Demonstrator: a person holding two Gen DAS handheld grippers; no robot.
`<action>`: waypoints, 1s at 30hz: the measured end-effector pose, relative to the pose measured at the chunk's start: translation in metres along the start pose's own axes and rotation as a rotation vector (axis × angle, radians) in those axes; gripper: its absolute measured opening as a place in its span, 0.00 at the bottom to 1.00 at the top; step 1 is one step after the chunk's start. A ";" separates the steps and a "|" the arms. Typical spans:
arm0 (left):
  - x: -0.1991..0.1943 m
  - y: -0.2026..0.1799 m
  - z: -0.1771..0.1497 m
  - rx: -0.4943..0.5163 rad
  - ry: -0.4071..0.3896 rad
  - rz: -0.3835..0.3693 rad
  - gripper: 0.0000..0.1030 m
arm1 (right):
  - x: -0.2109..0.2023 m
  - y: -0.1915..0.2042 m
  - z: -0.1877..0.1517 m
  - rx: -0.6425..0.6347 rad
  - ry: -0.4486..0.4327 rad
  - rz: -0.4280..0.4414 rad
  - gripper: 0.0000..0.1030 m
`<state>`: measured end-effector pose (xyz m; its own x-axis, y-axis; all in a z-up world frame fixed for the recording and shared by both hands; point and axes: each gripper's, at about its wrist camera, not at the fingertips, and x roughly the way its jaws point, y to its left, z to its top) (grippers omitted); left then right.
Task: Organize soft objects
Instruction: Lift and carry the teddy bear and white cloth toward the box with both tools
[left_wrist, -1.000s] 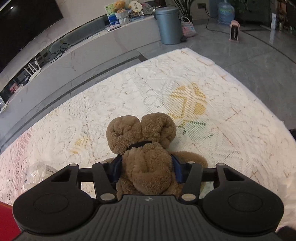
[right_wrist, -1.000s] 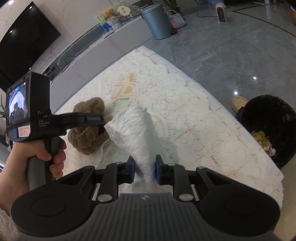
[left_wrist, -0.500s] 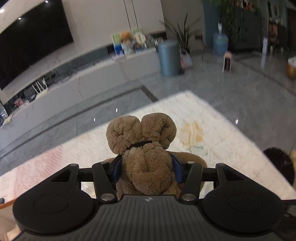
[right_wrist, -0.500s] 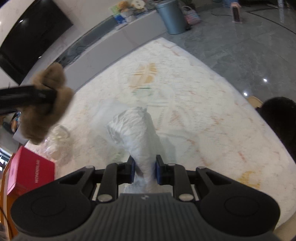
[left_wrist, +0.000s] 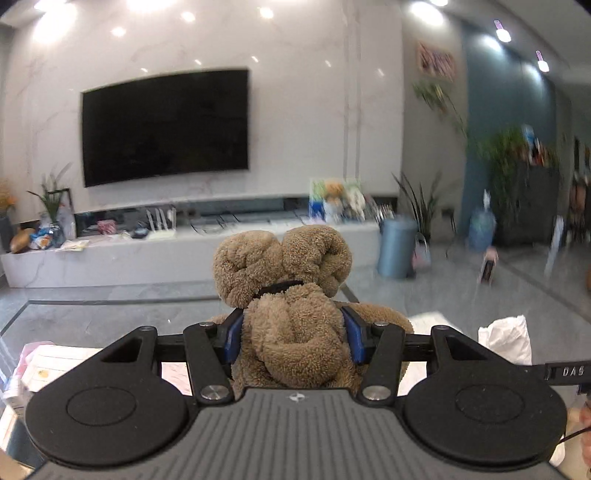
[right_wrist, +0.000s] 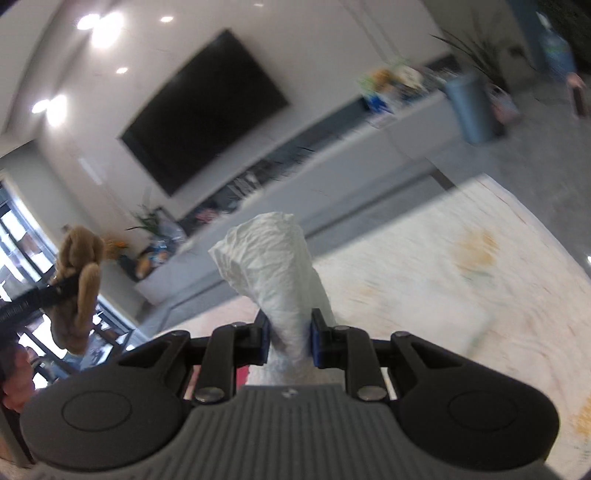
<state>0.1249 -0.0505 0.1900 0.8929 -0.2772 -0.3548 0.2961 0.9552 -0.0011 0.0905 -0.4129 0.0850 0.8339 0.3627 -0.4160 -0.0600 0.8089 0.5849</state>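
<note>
Two soft items are in hand and both are clear of the lace-covered table (right_wrist: 480, 280). Our left gripper (left_wrist: 291, 334) is clamped at partial width on the brown plush toy (left_wrist: 291, 295), blue pads pressing its torso from both sides. Our right gripper (right_wrist: 288, 338) is closed nearly all the way on the white bundle (right_wrist: 273, 269), which looks like crumpled cloth or tissue; we cannot tell which.

Judged step: carrying both to a drop-off spot, not identified in these views. To do it well, we hold pad pressure steady, since both items compress and could slip, and we avoid fast swings; both views are motion-blurred.

Orientation: in the left wrist view the toy's long axis runs 6 to 12 o'clock, head at 12, its back toward the camera. The bundle's long axis runs 6 to 12 with a slight lean toward 11, wide end at 12, pinched at its narrow waist. In the right wrist view, the toy hangs at 9 o'clock.
</note>
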 end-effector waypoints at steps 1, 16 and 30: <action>-0.009 0.009 0.000 0.002 -0.028 0.013 0.60 | -0.002 0.017 0.003 -0.013 -0.007 0.019 0.19; -0.044 0.097 -0.068 -0.079 -0.045 0.374 0.60 | 0.057 0.243 -0.009 -0.223 0.009 0.102 0.19; 0.016 0.145 -0.169 0.088 0.358 0.107 0.60 | 0.241 0.280 -0.079 -0.690 0.351 -0.029 0.19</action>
<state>0.1246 0.1008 0.0259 0.7499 -0.1074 -0.6528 0.2493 0.9599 0.1284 0.2310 -0.0621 0.0933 0.6247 0.3694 -0.6880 -0.4652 0.8837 0.0521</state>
